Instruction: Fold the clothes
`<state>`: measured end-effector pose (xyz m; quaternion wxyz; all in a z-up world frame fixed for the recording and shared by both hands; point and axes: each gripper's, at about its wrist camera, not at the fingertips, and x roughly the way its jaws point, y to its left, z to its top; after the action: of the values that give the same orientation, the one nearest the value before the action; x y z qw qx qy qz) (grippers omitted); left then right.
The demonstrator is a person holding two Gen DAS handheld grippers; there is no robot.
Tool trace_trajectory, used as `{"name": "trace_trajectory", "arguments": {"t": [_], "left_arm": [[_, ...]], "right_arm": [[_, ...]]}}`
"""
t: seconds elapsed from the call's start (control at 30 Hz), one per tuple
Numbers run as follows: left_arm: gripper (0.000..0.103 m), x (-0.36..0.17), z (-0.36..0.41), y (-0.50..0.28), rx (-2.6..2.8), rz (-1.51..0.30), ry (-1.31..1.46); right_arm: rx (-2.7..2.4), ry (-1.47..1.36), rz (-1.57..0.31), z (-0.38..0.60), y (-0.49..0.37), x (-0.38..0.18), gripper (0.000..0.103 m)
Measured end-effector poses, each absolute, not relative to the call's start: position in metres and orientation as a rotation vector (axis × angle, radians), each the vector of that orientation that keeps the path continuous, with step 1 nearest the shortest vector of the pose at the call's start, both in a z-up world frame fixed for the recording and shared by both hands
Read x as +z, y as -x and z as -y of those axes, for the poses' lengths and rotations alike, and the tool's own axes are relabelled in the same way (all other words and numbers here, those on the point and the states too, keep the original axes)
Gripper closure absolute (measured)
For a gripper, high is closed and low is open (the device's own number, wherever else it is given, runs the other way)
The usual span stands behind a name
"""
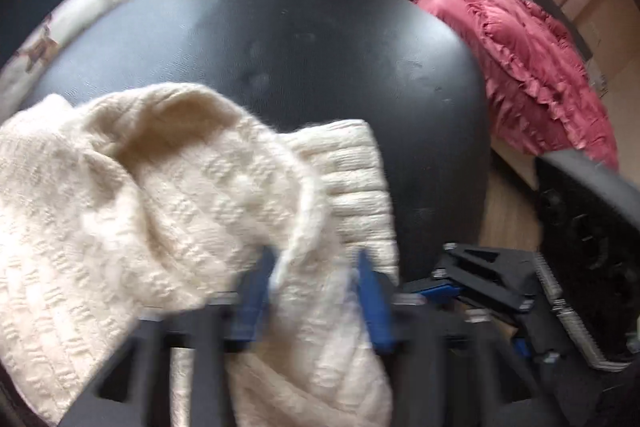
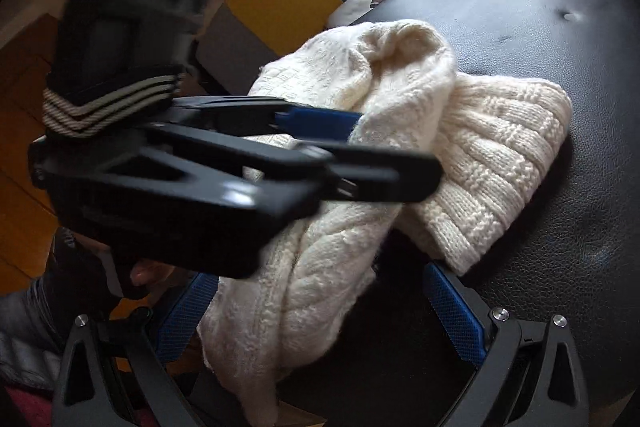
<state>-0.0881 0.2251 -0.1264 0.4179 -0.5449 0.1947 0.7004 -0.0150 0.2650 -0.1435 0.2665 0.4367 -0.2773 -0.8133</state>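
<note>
Left hand-held gripper (image 1: 316,291) clenched on cream knit sweater (image 1: 168,195) at lower centre, right hand-held gripper (image 2: 320,311) released around its hanging fold, sweater bunched at near-left edge of black padded table (image 1: 320,39), bare surface beyond, pink bed (image 1: 532,67) upper right.

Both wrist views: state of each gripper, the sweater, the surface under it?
left gripper: shut on cream sweater
right gripper: open, holding nothing
cream sweater: bunched, partly lifted, one end hanging off the near edge
black padded surface: under the sweater
</note>
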Motion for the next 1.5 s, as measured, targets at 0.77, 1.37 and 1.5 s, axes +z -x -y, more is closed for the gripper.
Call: {"name": "trace_trajectory", "arguments": {"t": [0.77, 1.37, 1.5], "left_arm": [[0.093, -0.102, 0.084, 0.081, 2.055, 0.729, 1.275], [0.096, -0.072, 0.198, 0.064, 2.082, 1.168, 1.025], [0.103, -0.066, 0.253, 0.049, 2.229, 1.186, 0.992]], "right_arm": [[-2.488, -1.329, 0.623, -0.264, 0.083, -0.131, 0.000], [-2.370, -1.293, -0.313, -0.109, 0.038, -0.140, 0.082], [-2.368, -1.305, -0.331, -0.118, 0.039, -0.142, 0.081]]}}
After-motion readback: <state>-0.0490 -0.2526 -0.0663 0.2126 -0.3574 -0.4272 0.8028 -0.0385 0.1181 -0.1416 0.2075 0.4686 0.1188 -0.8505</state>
